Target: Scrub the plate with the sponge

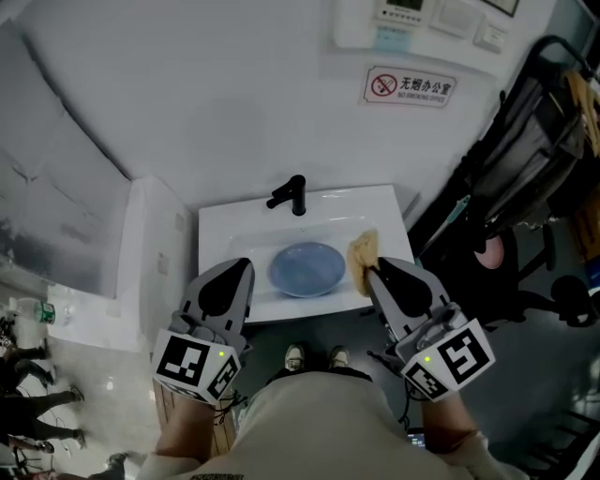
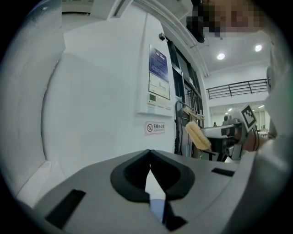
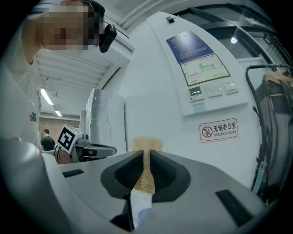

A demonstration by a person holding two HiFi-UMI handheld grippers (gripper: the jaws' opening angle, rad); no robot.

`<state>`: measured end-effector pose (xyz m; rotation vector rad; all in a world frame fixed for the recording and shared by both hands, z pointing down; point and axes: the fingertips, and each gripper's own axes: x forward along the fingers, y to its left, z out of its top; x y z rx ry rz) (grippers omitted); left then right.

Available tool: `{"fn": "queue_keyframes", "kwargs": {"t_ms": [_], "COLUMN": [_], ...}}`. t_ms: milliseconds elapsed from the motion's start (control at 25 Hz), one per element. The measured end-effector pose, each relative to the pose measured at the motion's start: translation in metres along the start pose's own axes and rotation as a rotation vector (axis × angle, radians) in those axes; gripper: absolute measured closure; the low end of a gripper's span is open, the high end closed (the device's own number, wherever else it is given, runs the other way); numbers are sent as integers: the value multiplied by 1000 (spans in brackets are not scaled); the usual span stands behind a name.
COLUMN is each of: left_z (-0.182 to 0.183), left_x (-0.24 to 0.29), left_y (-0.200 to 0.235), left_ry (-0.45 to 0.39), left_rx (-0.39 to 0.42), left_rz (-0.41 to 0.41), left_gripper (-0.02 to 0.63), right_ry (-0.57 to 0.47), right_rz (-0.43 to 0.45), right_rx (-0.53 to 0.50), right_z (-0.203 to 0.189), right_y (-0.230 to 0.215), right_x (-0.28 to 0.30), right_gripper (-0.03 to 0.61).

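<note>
A blue plate (image 1: 307, 269) lies in the white sink (image 1: 234, 230), below the black tap (image 1: 291, 195). My right gripper (image 1: 373, 269) is shut on a yellow sponge (image 1: 364, 250), held high above the sink's right edge; in the right gripper view the sponge (image 3: 145, 167) is squeezed thin between the jaws and sticks out past their tips. My left gripper (image 1: 240, 266) is shut with nothing in it, raised above the sink's left front. Its jaws meet in the left gripper view (image 2: 150, 170), where the sponge (image 2: 198, 135) and the right gripper (image 2: 229, 132) show at the right.
A white wall with a no-smoking sign (image 1: 410, 87) and control panels (image 1: 412, 17) stands behind the sink. A tall white unit (image 1: 150, 239) is left of the sink. A black rack with hanging things (image 1: 534, 141) stands to the right. My feet (image 1: 314, 357) are on the dark floor.
</note>
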<state>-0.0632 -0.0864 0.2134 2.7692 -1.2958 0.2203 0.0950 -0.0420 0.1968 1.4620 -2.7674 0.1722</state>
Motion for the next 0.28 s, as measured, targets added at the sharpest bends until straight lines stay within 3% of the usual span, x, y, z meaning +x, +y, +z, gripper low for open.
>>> {"fn": "queue_keyframes", "kwargs": {"t_ms": [280], "left_z": [2], "left_x": [4], "left_y": [0], "left_ry": [-1], "left_rx": [17], "left_rz": [-11], "left_gripper": [609], "right_ry": [14], "right_rz": [-4], "right_rx": [-40], "right_z": [-1], "right_y": [1], "right_x": [5], "right_gripper": [526]}}
